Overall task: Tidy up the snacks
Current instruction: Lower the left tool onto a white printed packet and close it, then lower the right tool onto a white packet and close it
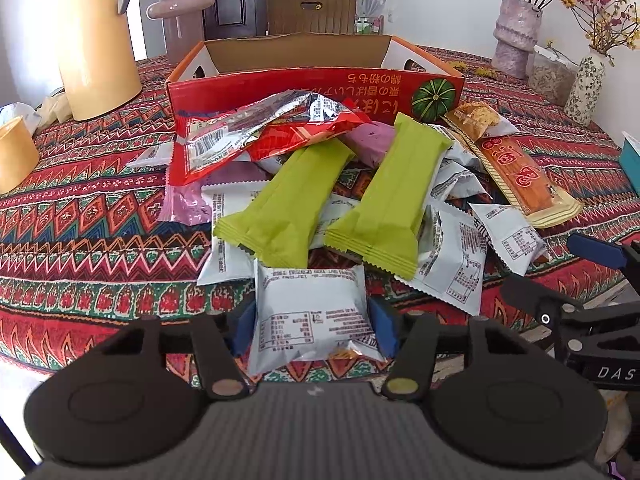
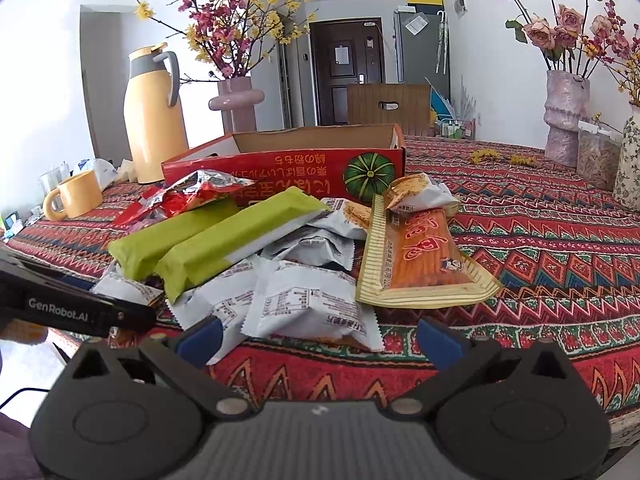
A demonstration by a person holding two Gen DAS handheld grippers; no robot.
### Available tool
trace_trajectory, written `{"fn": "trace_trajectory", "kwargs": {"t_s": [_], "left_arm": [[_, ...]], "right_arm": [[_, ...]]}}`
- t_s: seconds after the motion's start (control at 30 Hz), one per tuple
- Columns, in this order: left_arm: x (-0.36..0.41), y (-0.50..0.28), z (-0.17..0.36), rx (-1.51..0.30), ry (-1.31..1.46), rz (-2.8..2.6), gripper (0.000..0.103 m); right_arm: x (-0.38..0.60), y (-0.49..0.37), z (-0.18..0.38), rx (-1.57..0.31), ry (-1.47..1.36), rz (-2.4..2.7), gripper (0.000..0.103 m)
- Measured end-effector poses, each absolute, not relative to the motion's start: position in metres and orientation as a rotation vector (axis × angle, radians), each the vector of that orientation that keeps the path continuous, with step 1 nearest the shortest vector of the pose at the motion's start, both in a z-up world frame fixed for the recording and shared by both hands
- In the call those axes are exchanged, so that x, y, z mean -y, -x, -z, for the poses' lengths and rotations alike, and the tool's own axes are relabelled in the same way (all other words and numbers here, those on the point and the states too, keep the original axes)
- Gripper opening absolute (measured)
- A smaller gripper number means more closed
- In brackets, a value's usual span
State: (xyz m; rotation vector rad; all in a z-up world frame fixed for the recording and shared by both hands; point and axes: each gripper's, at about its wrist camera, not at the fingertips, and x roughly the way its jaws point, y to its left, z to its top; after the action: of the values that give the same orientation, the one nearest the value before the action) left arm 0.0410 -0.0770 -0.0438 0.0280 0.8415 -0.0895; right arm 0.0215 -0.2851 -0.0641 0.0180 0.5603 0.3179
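Note:
A pile of snacks lies on the patterned tablecloth (image 1: 100,216) in front of an open red cardboard box (image 1: 304,88). It includes two green bars (image 1: 292,196), a red and silver bag (image 1: 256,128), a long orange packet (image 1: 516,176) and several white packets. My left gripper (image 1: 313,332) is shut on the nearest white packet (image 1: 312,316), with a blue pad against each side. My right gripper (image 2: 320,342) stands open. Another white packet (image 2: 308,304) lies just ahead of it, its near edge reaching between the fingertips. The orange packet (image 2: 424,252) is to its right.
A yellow thermos jug (image 1: 96,40) and a yellow mug (image 2: 78,194) stand at the left. Flower vases (image 1: 514,32) and a clear container (image 2: 596,160) line the far right, and a teal box (image 1: 632,160) sits at the right edge. The table's near edge runs just below both grippers.

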Motion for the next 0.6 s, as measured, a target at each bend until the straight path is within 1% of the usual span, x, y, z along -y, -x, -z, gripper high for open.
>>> {"fn": "trace_trajectory", "kwargs": {"t_s": [0.07, 0.13, 0.2, 0.37, 0.5, 0.57, 0.6], "left_arm": [[0.076, -0.040, 0.043, -0.839, -0.022, 0.093, 0.059], [0.074, -0.039, 0.043, -0.837, -0.014, 0.099, 0.059], [0.073, -0.038, 0.042, -0.832, -0.009, 0.101, 0.059], [0.069, -0.036, 0.041, -0.822, 0.003, 0.108, 0.059], [0.065, -0.035, 0.040, -0.814, 0.014, 0.108, 0.059], [0.063, -0.035, 0.040, -0.811, 0.021, 0.109, 0.059], [0.061, -0.034, 0.040, -0.809, 0.024, 0.110, 0.059]], "right_arm": [[0.284, -0.024, 0.064, -0.562, -0.022, -0.316, 0.102], [0.283, -0.026, 0.064, -0.568, -0.028, -0.317, 0.096], [0.283, -0.028, 0.063, -0.570, -0.034, -0.318, 0.092], [0.284, -0.040, 0.062, -0.597, -0.077, -0.330, 0.091], [0.288, -0.052, 0.065, -0.636, -0.143, -0.340, 0.088], [0.288, -0.056, 0.065, -0.640, -0.173, -0.342, 0.083], [0.287, -0.057, 0.065, -0.640, -0.178, -0.339, 0.076]]}}
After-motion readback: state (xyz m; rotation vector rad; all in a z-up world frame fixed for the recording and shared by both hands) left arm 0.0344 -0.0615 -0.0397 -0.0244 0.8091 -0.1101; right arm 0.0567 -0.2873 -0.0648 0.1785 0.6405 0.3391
